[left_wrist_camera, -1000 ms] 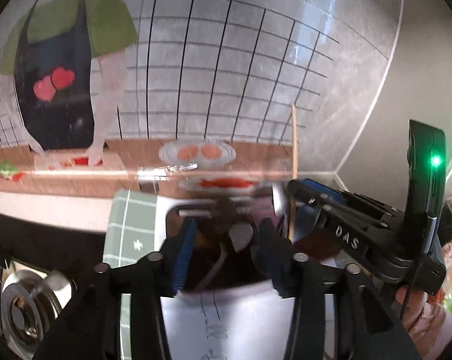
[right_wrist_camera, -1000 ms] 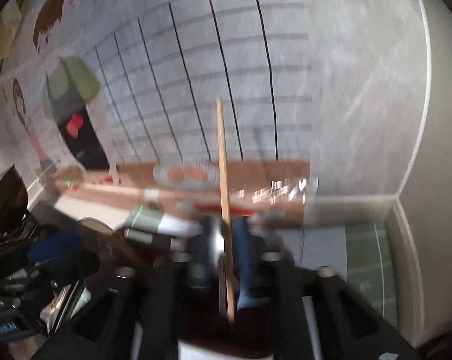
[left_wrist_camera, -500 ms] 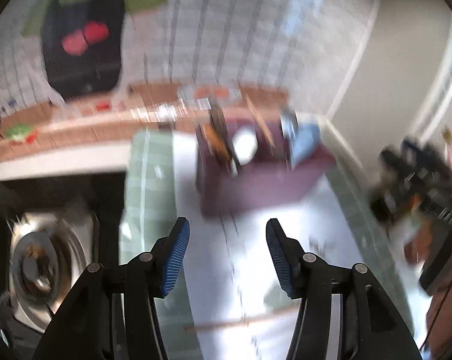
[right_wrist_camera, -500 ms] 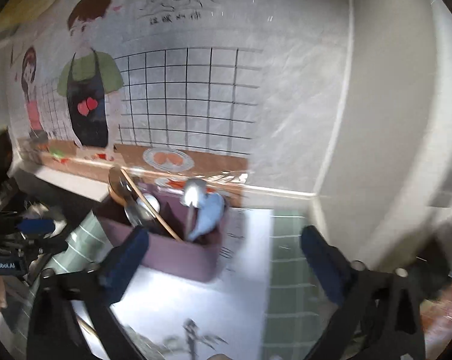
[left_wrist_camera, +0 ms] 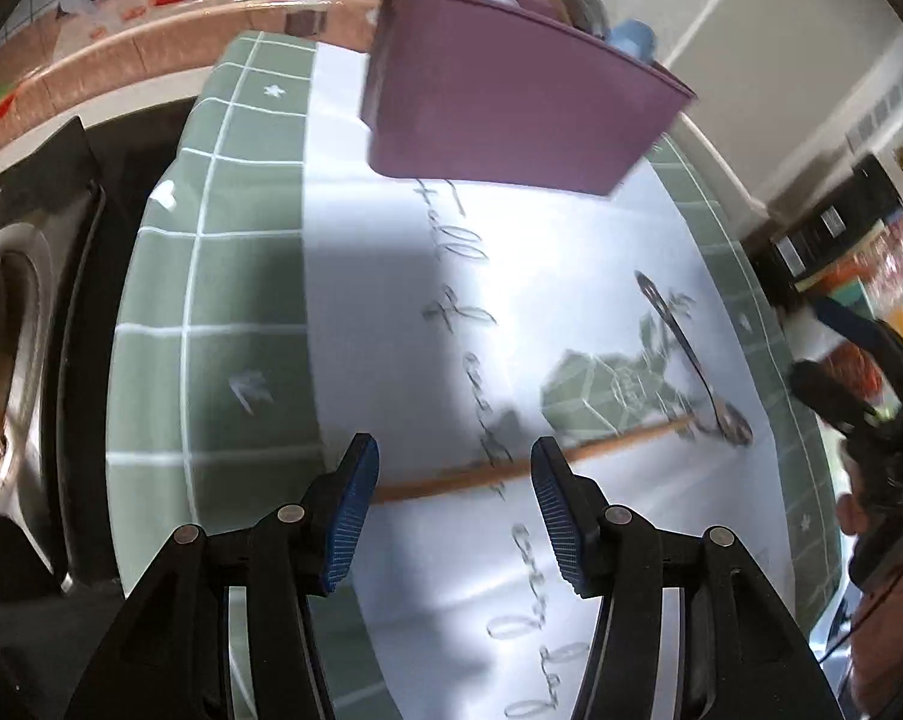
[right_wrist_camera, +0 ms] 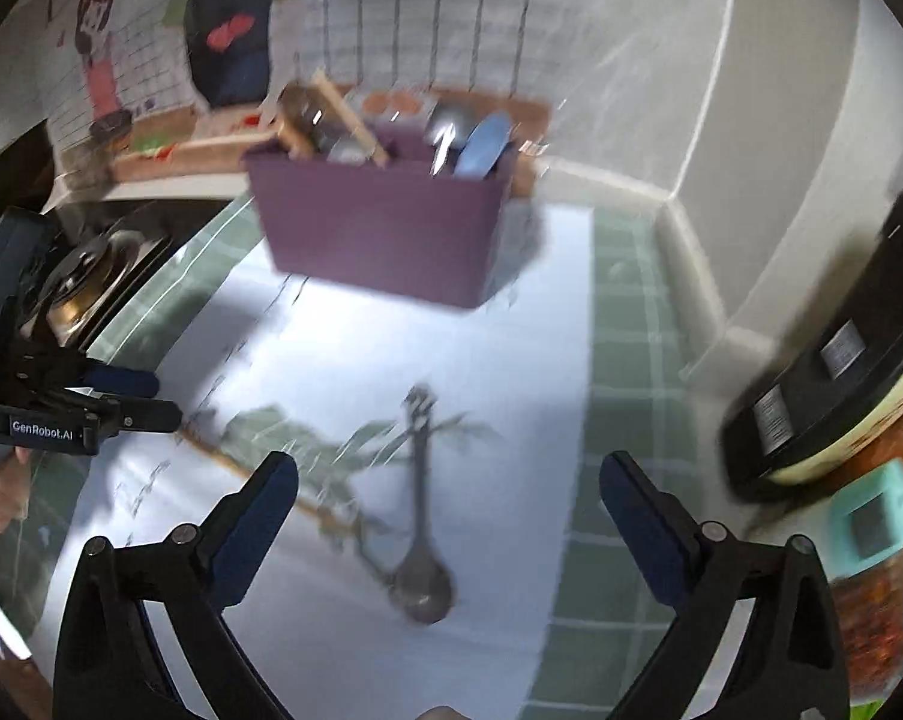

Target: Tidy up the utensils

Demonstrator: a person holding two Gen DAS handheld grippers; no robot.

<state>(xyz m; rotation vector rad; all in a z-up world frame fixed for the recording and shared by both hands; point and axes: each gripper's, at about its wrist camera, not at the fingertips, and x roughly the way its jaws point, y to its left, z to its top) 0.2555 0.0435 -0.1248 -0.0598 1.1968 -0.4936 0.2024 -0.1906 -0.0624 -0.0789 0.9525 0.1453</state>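
Observation:
A purple utensil box [left_wrist_camera: 511, 102] [right_wrist_camera: 379, 228] stands at the back of the white mat, holding several utensils, among them a wooden chopstick and a blue spoon [right_wrist_camera: 481, 144]. A wooden chopstick [left_wrist_camera: 511, 468] [right_wrist_camera: 229, 462] and a metal spoon [left_wrist_camera: 697, 372] [right_wrist_camera: 421, 540] lie on the mat. My left gripper [left_wrist_camera: 451, 492] is open and empty, just above the chopstick's near end. My right gripper [right_wrist_camera: 445, 528] is wide open and empty, above the spoon's bowl. The left gripper also shows in the right wrist view [right_wrist_camera: 115, 402].
The white mat [left_wrist_camera: 391, 330] lies on a green checked cloth [left_wrist_camera: 211, 300]. A stove burner [right_wrist_camera: 85, 294] sits at the left. A black-lidded appliance [right_wrist_camera: 841, 396] and a teal item [right_wrist_camera: 871, 516] stand at the right. A wall poster rises behind the box.
Both grippers pulled back from the box and tilted down toward the mat. The right gripper let go of a chopstick, which now stands in the box, and opened wide.

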